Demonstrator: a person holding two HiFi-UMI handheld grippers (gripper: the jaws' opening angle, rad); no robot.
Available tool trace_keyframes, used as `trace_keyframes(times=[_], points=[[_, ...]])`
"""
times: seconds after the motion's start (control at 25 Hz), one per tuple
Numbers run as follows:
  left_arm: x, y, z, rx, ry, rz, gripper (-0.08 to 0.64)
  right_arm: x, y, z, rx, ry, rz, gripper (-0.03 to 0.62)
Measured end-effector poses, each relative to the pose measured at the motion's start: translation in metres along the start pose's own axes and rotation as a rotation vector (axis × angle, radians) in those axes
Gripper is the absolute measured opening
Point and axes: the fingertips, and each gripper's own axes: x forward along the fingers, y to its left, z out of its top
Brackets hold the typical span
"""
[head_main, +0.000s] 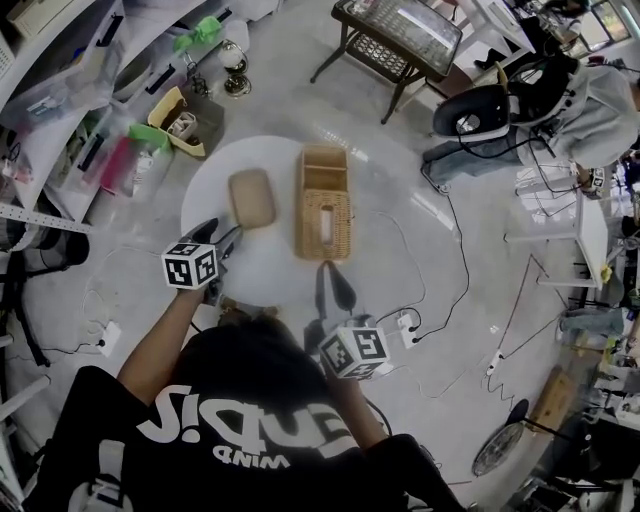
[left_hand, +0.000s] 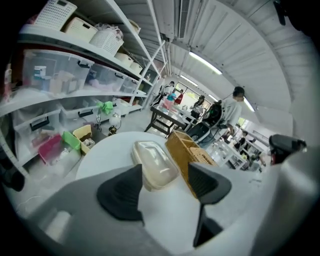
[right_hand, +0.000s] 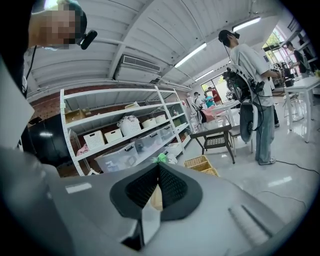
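On a round white table (head_main: 268, 262), the left gripper (head_main: 228, 240) hovers with jaws spread wide near a beige plastic lid (head_main: 252, 197) lying beside a wicker basket (head_main: 324, 202), while the right gripper (head_main: 335, 285), jaws pressed together and empty, points at the basket.

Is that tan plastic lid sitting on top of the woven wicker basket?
No, the tan plastic lid lies flat on the round white table beside the woven wicker basket, apart from it.

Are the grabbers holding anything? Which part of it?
Nothing is held. The left gripper is open, and the beige lid lies beyond its jaws, not between them. The right gripper is shut on nothing, just short of the wicker basket.
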Motion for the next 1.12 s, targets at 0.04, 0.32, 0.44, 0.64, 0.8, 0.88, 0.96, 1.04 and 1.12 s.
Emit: trace_keyframes(times=[0.04,0.32,0.44,0.64,0.8,0.88,0.96,1.04,1.12], points=[[0.005,0.004,-0.004,-0.004,0.014,0.003,0.288,0.002,-0.001,-0.001,0.003,0.003,-0.005,0.000],[0.038,0.024,-0.028,-0.071,0.100,0.020,0.285,0.010,-0.016,0.000,0.011,0.014,-0.046,0.000],[0.050,0.030,-0.033,-0.100,0.112,0.029,0.281,0.012,-0.026,-0.001,0.014,0.021,-0.061,-0.001],[0.066,0.033,-0.041,-0.120,0.145,0.034,0.278,0.016,-0.038,-0.003,0.028,0.030,-0.082,0.000],[0.076,0.037,-0.039,-0.151,0.169,0.030,0.270,0.026,-0.043,0.001,0.029,0.044,-0.094,0.000],[0.079,0.038,-0.040,-0.164,0.185,0.021,0.256,0.031,-0.045,0.002,0.031,0.051,-0.100,0.000],[0.081,0.038,-0.045,-0.174,0.197,0.010,0.241,0.029,-0.047,-0.001,0.035,0.052,-0.104,-0.001],[0.082,0.036,-0.050,-0.183,0.201,-0.001,0.224,0.026,-0.050,-0.005,0.039,0.051,-0.106,0.000],[0.083,0.033,-0.051,-0.184,0.203,-0.008,0.204,0.024,-0.052,-0.006,0.041,0.050,-0.108,0.000]])
